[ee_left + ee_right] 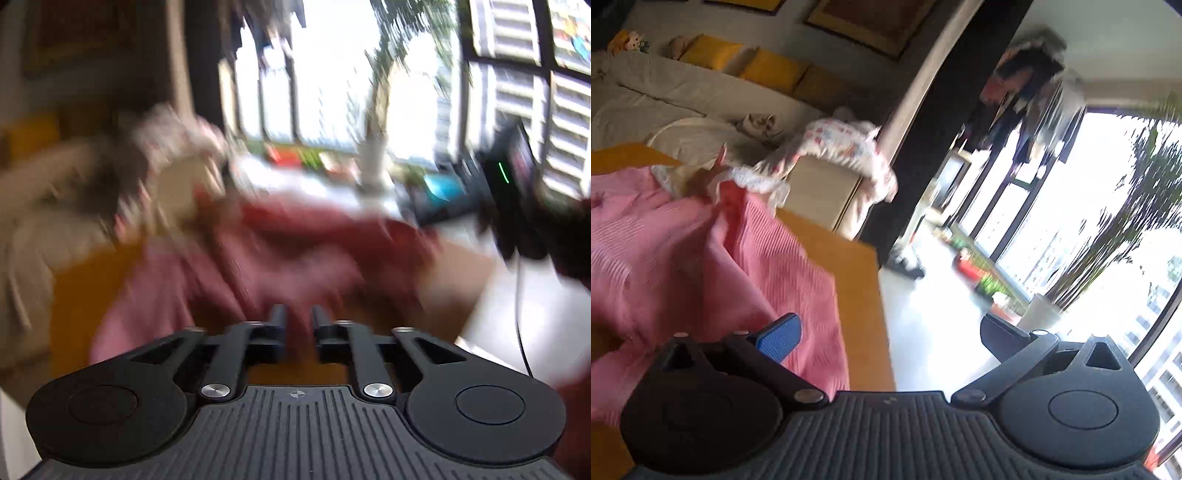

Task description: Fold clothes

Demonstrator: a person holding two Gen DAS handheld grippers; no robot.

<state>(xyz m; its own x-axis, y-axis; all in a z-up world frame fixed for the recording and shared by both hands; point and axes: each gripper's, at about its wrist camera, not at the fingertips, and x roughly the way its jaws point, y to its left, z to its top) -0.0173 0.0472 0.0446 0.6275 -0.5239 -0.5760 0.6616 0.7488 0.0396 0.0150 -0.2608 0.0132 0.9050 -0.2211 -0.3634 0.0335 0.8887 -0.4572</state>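
Observation:
A pink ribbed garment (701, 251) lies crumpled on the orange table (849, 266), with one edge near the table's right side. In the blurred left wrist view, my left gripper (298, 314) has its fingers close together, with the pink garment (258, 266) pinched between them. My right gripper (890, 332) is open and holds nothing. Its blue pad (779, 338) hovers over the garment's right edge, and its other finger is out over the floor. The black body of the right gripper (513, 184), showing a green light, appears at the right of the left wrist view.
A white floral garment (846, 147) is draped over a pale wooden cabinet (823, 192) beyond the table. Behind it is a beige sofa (683, 92) with yellow cushions. To the right are a white floor, tall windows (1015, 229), a potted plant (1045, 306) and hanging clothes.

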